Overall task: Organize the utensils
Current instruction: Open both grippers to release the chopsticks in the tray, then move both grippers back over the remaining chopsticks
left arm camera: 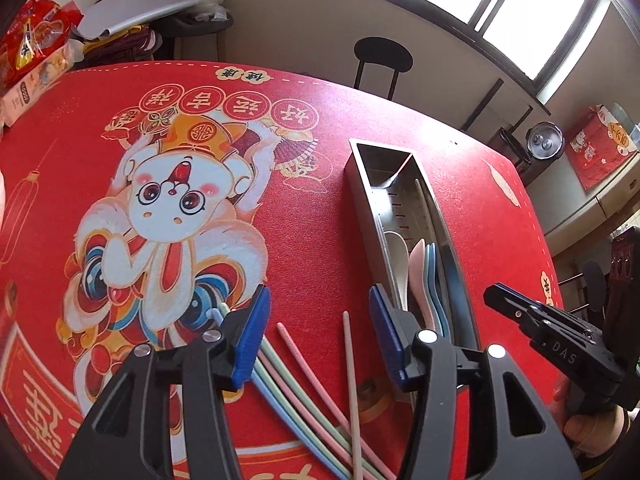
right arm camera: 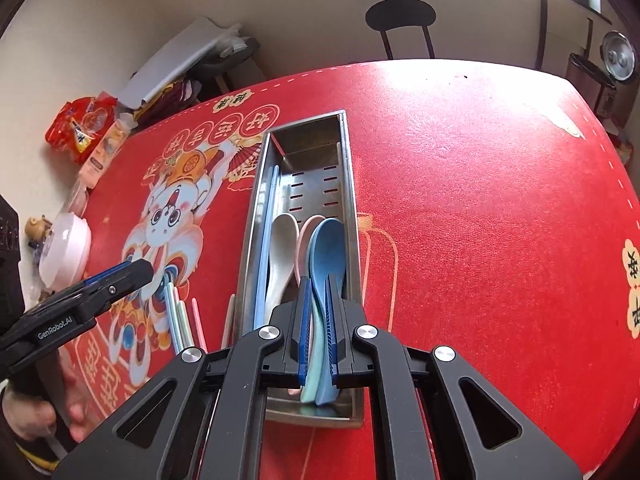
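Note:
A long steel utensil tray [right arm camera: 352, 184] lies on the red printed tablecloth [right arm camera: 480, 200]; it also shows in the left wrist view [left arm camera: 360, 184]. In it lie a white spoon [right arm camera: 282, 240], a pink spoon [right arm camera: 306, 228], a blue spoon [right arm camera: 328, 252] and a blue chopstick [right arm camera: 266, 240]. My right gripper [right arm camera: 318, 320] is shut on the blue spoon's handle, with a mint handle beside it. My left gripper [left arm camera: 320, 340] is open above several pastel chopsticks [left arm camera: 304, 384] lying left of the tray.
A white lidded bowl [right arm camera: 66, 248], a small figurine [right arm camera: 38, 228] and red snack bags [right arm camera: 78, 128] sit at the table's left edge. A black chair [right arm camera: 402, 20] stands beyond the far edge. A steel pot [right arm camera: 618, 56] stands at the far right.

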A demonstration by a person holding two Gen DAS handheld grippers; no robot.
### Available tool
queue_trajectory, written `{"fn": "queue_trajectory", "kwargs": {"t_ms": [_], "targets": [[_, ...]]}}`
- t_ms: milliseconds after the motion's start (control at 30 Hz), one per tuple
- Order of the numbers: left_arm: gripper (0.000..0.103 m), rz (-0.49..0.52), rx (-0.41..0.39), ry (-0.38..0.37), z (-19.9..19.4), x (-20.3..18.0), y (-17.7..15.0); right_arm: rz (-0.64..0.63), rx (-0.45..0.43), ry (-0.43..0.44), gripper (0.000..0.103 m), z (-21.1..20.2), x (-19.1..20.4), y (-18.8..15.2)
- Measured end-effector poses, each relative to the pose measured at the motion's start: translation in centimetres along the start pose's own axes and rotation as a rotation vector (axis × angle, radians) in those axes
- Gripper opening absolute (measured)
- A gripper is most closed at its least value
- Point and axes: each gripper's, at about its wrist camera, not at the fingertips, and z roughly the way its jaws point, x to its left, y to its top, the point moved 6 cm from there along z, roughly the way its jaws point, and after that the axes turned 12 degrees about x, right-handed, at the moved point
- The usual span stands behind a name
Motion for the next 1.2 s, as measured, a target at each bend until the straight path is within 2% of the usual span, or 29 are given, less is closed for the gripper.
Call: {"fn": "queue_trajectory", "kwargs": {"t_ms": [100,167,200,233,267,367,533,800,1067,1200], "targets": [[0.06,0.011,-0.007,0.02,-0.8,1.1,-1.2,-0.026,-0.005,-0.003,0.008,-0.5,0.6,-1.3],[0.066,0.013,-0.004,0.03,-1.1,1.8,-2.1,-0.035,0.0,-0.003,0.012,-0.7,0.9,-2.3],[0.071,0.012,0.0,0.032,-1.3,2.2,-2.6,-0.038,0.003,0.0,0.023,-0.7,1.0,-2.8],[0.074,0.013,0.005,0.033,-1.3,2.5,-3.1,-0.039,0.004,0.003,0.042,-0.7,1.2,-3.3],[0.08,0.012,0.013,0.034,-1.3,2.8,-3.6,-0.038,0.001,0.008,0.052,-0.8,1.3,-3.9],[0.09,0.004,0.032,0.04,-1.5,3.6,-5.0,-0.042,0.013,0.023,0.052,-0.5,1.8,-5.5],[0.096,-0.006,0.045,0.065,-1.9,5.0,-7.3,-0.046,0.035,0.041,0.053,0.1,2.8,-7.9],[0.096,0.0,0.059,0.095,-2.1,6.5,-10.1,-0.069,0.093,0.049,0.053,2.1,5.8,-10.5],[0.096,0.027,0.061,0.12,-2.1,8.5,-11.8,-0.09,0.13,0.026,0.051,3.6,8.2,-11.7],[0.096,-0.001,0.055,0.122,-2.2,10.4,-12.1,-0.1,0.153,0.014,0.04,4.4,9.0,-12.2]]}}
